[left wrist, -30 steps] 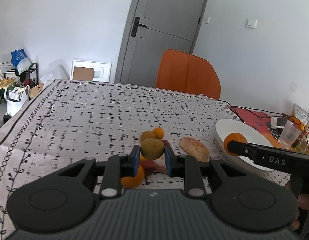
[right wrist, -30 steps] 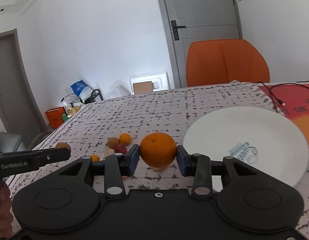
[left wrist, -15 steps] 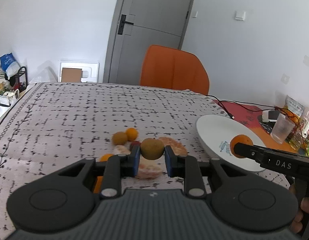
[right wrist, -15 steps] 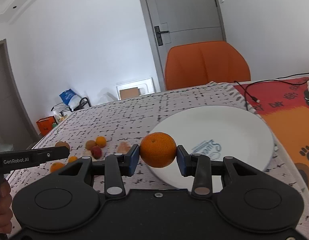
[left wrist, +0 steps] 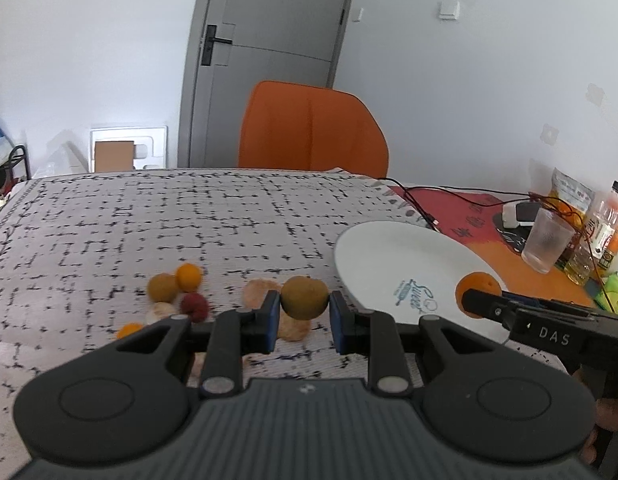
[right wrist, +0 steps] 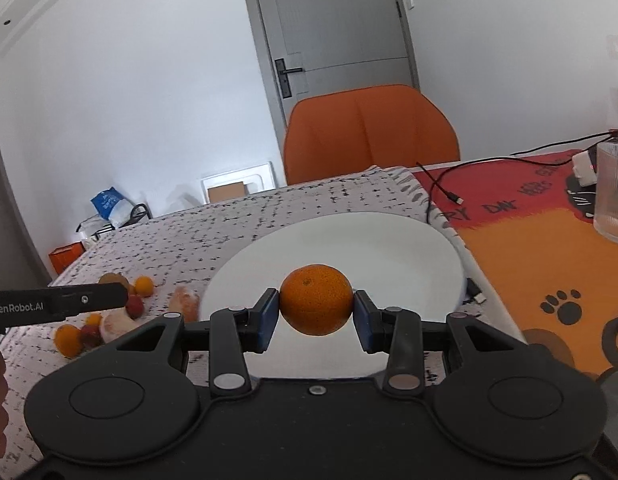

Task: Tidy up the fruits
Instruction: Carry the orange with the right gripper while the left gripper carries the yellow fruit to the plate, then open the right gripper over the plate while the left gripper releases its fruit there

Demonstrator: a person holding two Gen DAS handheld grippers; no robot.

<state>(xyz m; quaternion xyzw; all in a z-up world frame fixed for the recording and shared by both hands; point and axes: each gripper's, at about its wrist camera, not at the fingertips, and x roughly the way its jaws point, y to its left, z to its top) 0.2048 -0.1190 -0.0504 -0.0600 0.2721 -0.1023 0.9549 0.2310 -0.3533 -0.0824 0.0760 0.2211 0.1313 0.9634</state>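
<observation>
Your right gripper [right wrist: 315,306] is clamped on a mandarin orange [right wrist: 316,299], held clear above the white plate [right wrist: 409,240] at frame centre, so letting go there should drop it inside the rim. Your left gripper [left wrist: 302,312] grips a kiwi [left wrist: 303,297] above the patterned tablecloth [left wrist: 189,220], left of the plate's edge; it needs carrying rightward before release. The unsorted fruit lies at lower left: another kiwi [left wrist: 162,287], a kumquat [left wrist: 188,277], a red lychee [left wrist: 194,306] and peeled citrus pieces [left wrist: 256,291].
</observation>
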